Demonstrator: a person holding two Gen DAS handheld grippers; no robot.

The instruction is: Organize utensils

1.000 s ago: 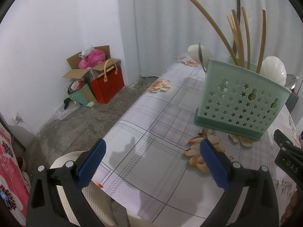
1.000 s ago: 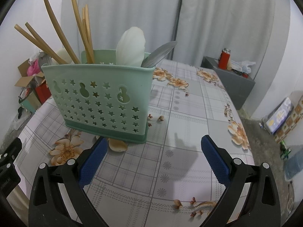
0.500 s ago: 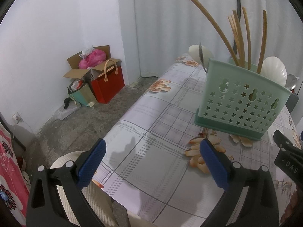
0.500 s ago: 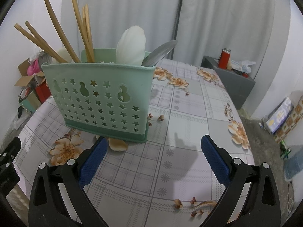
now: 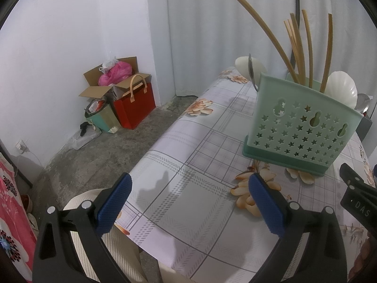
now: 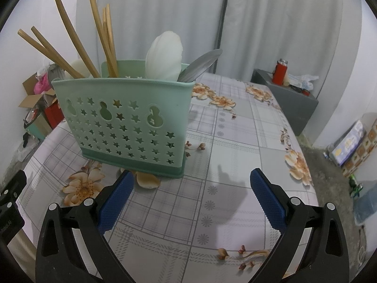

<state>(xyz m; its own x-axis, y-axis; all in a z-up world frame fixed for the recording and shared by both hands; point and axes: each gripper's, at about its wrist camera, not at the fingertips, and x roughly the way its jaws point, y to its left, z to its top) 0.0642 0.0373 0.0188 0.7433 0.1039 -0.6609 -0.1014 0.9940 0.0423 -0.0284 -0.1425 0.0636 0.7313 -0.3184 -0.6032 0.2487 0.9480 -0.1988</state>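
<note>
- On the table (image 6: pixel 235 122), almost nothing has shifted over the last second: the green holder (image 6: pixel 127 127) stands where it stood, with chopsticks (image 6: pixel 70 35), white spoons (image 6: pixel 165 59) and a metal spoon (image 6: pixel 200 64) kept upright inside.
- No loose utensil is seen, so the sorting is judged essentially finished.
- Both the left gripper (image 5: pixel 188 202) and right gripper (image 6: pixel 192 198) are held wide open and empty, with the holder ahead of the jaws, not between them.

- My landmark: the red paper gift bag with tan handles (image 5: pixel 134 108) on the floor.
- Just behind it I see an open cardboard box (image 5: pixel 103 82).
- A teal bag (image 5: pixel 101 118) stands beside it.
</note>
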